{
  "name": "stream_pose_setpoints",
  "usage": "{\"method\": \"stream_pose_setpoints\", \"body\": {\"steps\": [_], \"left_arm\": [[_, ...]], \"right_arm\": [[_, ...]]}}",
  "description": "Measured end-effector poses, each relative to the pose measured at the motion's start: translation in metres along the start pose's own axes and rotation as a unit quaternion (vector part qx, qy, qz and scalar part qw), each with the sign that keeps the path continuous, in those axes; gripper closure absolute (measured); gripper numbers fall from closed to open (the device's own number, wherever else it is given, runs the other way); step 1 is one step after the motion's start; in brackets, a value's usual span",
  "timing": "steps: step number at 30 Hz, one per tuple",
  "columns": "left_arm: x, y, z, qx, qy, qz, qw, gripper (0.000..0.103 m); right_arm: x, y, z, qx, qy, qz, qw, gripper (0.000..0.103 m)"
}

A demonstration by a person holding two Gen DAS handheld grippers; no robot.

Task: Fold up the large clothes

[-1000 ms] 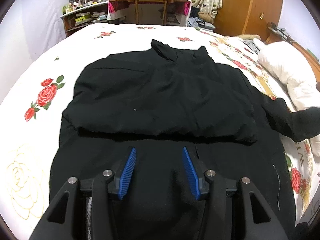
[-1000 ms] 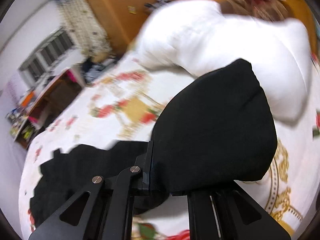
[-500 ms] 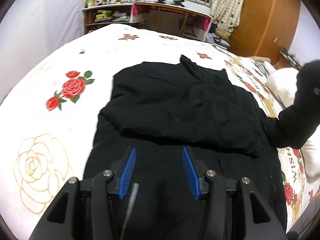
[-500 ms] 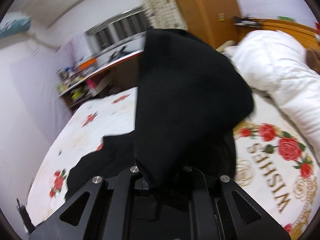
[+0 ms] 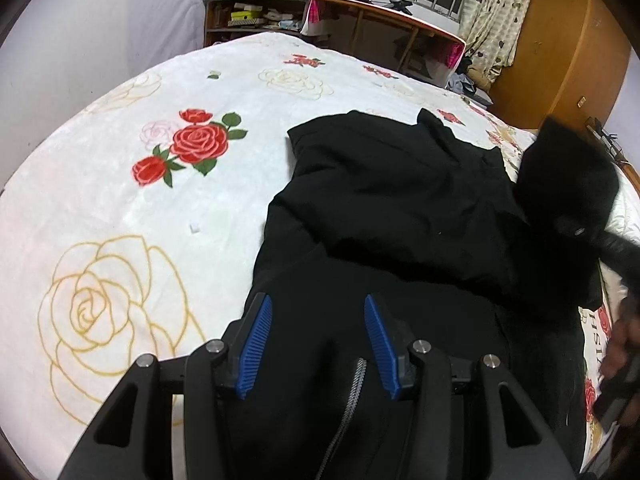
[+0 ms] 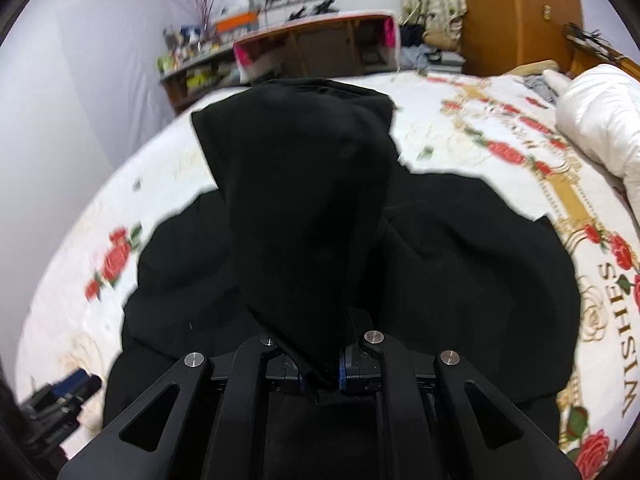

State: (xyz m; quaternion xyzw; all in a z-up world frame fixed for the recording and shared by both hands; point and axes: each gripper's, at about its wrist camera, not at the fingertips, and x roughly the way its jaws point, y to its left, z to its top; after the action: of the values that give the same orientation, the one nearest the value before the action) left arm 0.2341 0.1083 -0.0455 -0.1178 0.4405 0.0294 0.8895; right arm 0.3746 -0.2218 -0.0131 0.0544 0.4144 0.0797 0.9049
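Observation:
A black jacket lies spread on the floral bed, its upper part folded over its lower part. My left gripper hovers open over the jacket's near left portion, blue pads apart with only the zipper showing below them. My right gripper is shut on the jacket's black sleeve, which rises in front of the camera above the jacket body. In the left wrist view the raised sleeve hangs at the right, with a person's hand below it.
The bedspread with roses stretches to the left of the jacket. A white quilt is bunched at the right of the bed. Beyond the bed stand a desk, a cluttered shelf and a wooden wardrobe.
My right gripper has swung the sleeve from beside the white quilt across to above the jacket body. My left gripper has shifted left, still open.

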Motion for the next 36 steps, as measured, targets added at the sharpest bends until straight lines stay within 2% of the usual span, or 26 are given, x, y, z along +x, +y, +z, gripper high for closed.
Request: {"method": "stream_pose_setpoints", "body": {"steps": [4, 5, 7, 9, 10, 11, 12, 13, 15, 17, 19, 24, 28, 29, 31, 32, 34, 36], "left_arm": [[0.006, -0.001, 0.0, 0.003, 0.002, -0.006, 1.0, 0.053], [0.008, -0.002, 0.001, 0.004, 0.002, -0.009, 1.0, 0.053], [0.01, -0.007, 0.006, 0.009, 0.0, -0.014, 0.9999, 0.053], [0.011, -0.012, 0.013, 0.014, -0.004, -0.019, 0.9997, 0.053], [0.011, -0.016, 0.016, 0.015, -0.006, -0.023, 0.9996, 0.052], [0.011, -0.019, 0.02, 0.016, -0.009, -0.029, 0.9994, 0.049], [0.011, -0.023, 0.024, 0.016, -0.012, -0.034, 0.9992, 0.046], [0.01, -0.028, 0.028, 0.017, -0.016, -0.04, 0.9989, 0.042], [0.007, -0.037, 0.036, 0.017, -0.022, -0.054, 0.9981, 0.041], [0.007, -0.046, 0.044, 0.013, -0.024, -0.077, 0.9967, 0.035], [0.009, -0.055, 0.05, 0.006, -0.018, -0.102, 0.9946, 0.034], [0.022, -0.082, 0.059, -0.006, 0.003, -0.171, 0.9853, 0.034], [0.046, -0.11, 0.059, 0.008, 0.026, -0.186, 0.9822, 0.035], [0.053, -0.117, 0.059, 0.011, 0.034, -0.194, 0.9804, 0.036], [0.066, -0.13, 0.058, 0.022, 0.052, -0.209, 0.9762, 0.064], [0.074, -0.137, 0.058, 0.035, 0.063, -0.207, 0.9756, 0.083], [0.082, -0.148, 0.056, 0.053, 0.069, -0.205, 0.9749, 0.091], [0.081, -0.155, 0.057, 0.072, 0.058, -0.198, 0.9759, 0.094]], "right_arm": [[0.038, 0.006, -0.018, -0.014, 0.044, -0.002, 0.999, 0.086], [0.04, 0.009, -0.02, -0.017, 0.046, 0.0, 0.999, 0.081], [0.043, 0.011, -0.027, -0.024, 0.047, 0.005, 0.999, 0.079], [0.038, 0.01, -0.029, -0.028, 0.044, 0.013, 0.999, 0.071], [0.036, 0.01, -0.029, -0.027, 0.043, 0.024, 0.998, 0.059], [0.032, 0.011, -0.029, -0.024, 0.042, 0.039, 0.998, 0.038], [0.027, 0.013, -0.029, -0.019, 0.039, 0.06, 0.997, 0.028], [0.023, 0.015, -0.03, -0.019, 0.035, 0.074, 0.996, 0.023], [0.009, 0.019, -0.032, -0.038, 0.028, 0.09, 0.995, 0.023], [0.001, 0.025, -0.034, -0.046, 0.021, 0.094, 0.994, 0.023], [-0.01, 0.017, -0.037, -0.04, 0.013, 0.091, 0.995, 0.023], [-0.027, -0.031, -0.043, 0.009, 0.004, 0.057, 0.998, 0.023], [-0.035, -0.073, -0.052, 0.049, 0.007, 0.022, 0.999, 0.023], [-0.035, -0.082, -0.055, 0.057, 0.009, 0.014, 0.998, 0.023], [-0.039, -0.099, -0.062, 0.075, 0.012, 0.004, 0.997, 0.023], [-0.04, -0.106, -0.066, 0.083, 0.012, 0.0, 0.996, 0.023], [-0.043, -0.119, -0.072, 0.098, 0.014, -0.008, 0.995, 0.023], [-0.044, -0.128, -0.077, 0.107, 0.015, -0.014, 0.994, 0.023]]}}
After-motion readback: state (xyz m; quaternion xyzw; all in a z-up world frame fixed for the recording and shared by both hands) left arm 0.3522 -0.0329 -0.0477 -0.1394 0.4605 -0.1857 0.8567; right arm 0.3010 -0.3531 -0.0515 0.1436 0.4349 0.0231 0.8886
